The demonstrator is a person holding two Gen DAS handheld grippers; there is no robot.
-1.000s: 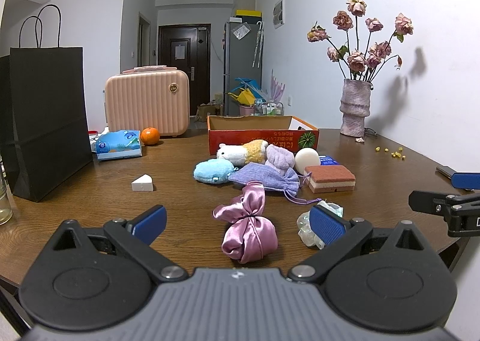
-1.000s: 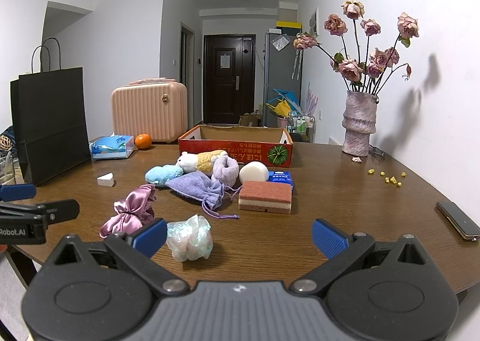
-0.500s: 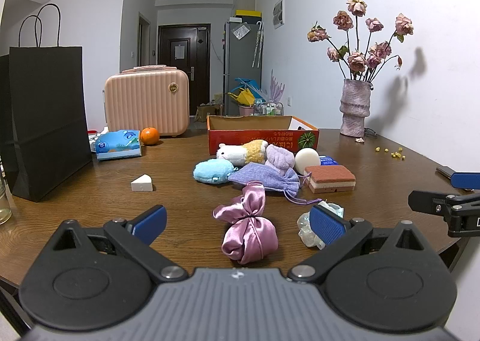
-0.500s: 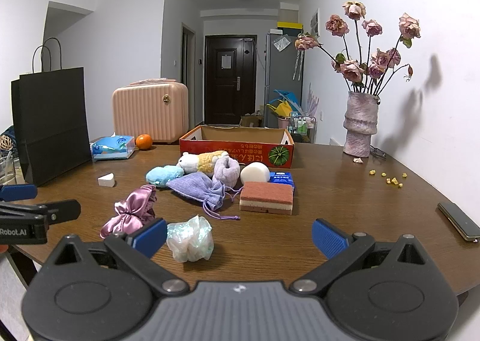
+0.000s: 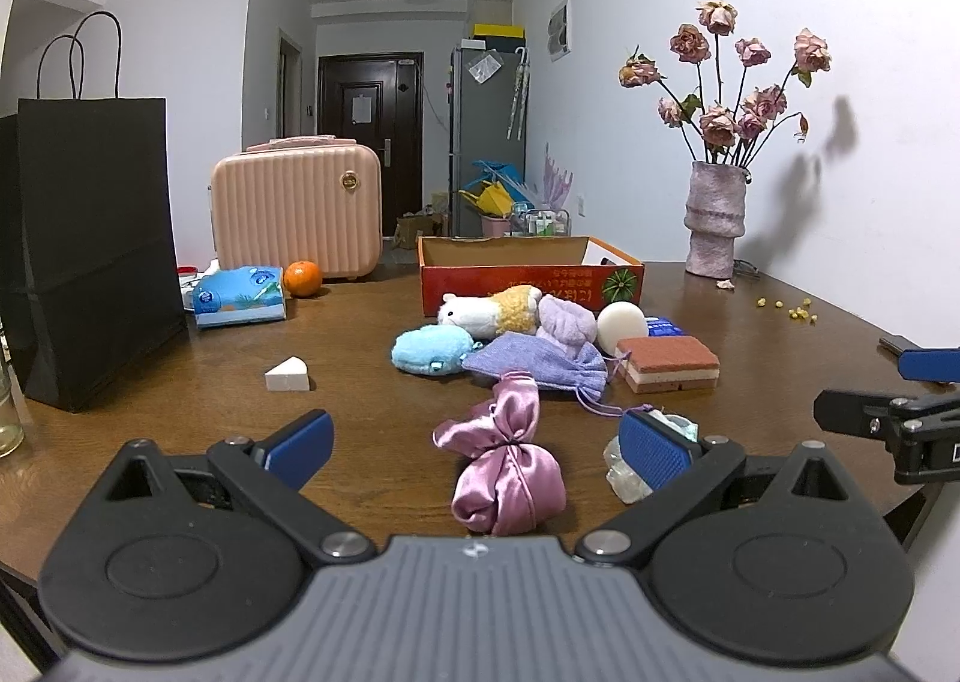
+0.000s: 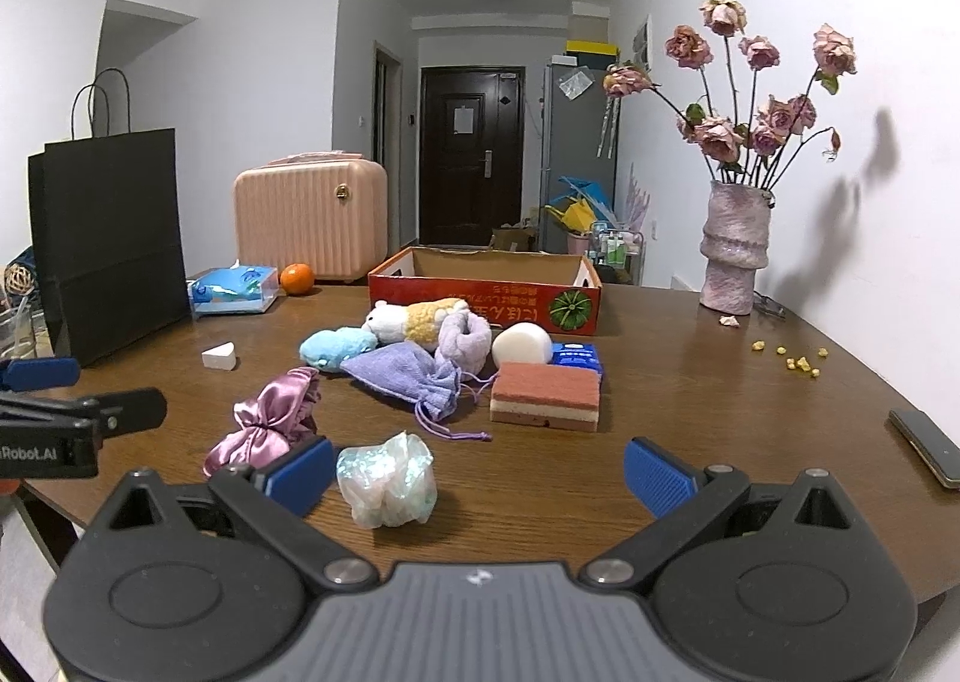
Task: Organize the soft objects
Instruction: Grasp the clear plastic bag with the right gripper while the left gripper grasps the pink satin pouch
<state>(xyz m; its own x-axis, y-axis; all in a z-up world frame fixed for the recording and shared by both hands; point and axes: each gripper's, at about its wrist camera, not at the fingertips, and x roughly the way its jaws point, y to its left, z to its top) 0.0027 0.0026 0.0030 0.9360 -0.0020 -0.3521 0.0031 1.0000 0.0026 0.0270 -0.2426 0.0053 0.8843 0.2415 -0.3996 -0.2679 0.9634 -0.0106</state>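
Observation:
Soft things lie on the brown table before a red cardboard box (image 5: 531, 275) (image 6: 486, 292). A pink satin pouch (image 5: 507, 472) (image 6: 273, 418) lies nearest my open left gripper (image 5: 477, 445), just ahead between its fingers. A crumpled iridescent bundle (image 6: 387, 478) (image 5: 624, 469) sits just inside the left finger of my open right gripper (image 6: 480, 472). Farther off are a lilac drawstring bag (image 5: 540, 364) (image 6: 408, 376), a blue plush (image 5: 429, 349) (image 6: 336, 346), a white-and-yellow plush (image 5: 486, 313) (image 6: 414, 319), a pink layered sponge (image 5: 669, 364) (image 6: 546, 397) and a white round puff (image 5: 621, 322) (image 6: 522, 343).
A black paper bag (image 5: 90, 250) (image 6: 114, 244) stands at the left, with a pink case (image 5: 297, 208), tissue pack (image 5: 240, 298) and orange (image 5: 302, 278) behind. A vase of dried roses (image 6: 735, 256) stands at the back right. A phone (image 6: 927, 448) lies by the right edge. A white wedge (image 5: 290, 374) lies mid-left.
The right gripper has risen and shifted slightly; the table objects sit a little lower in its view. The left gripper has barely moved. Both stay open.

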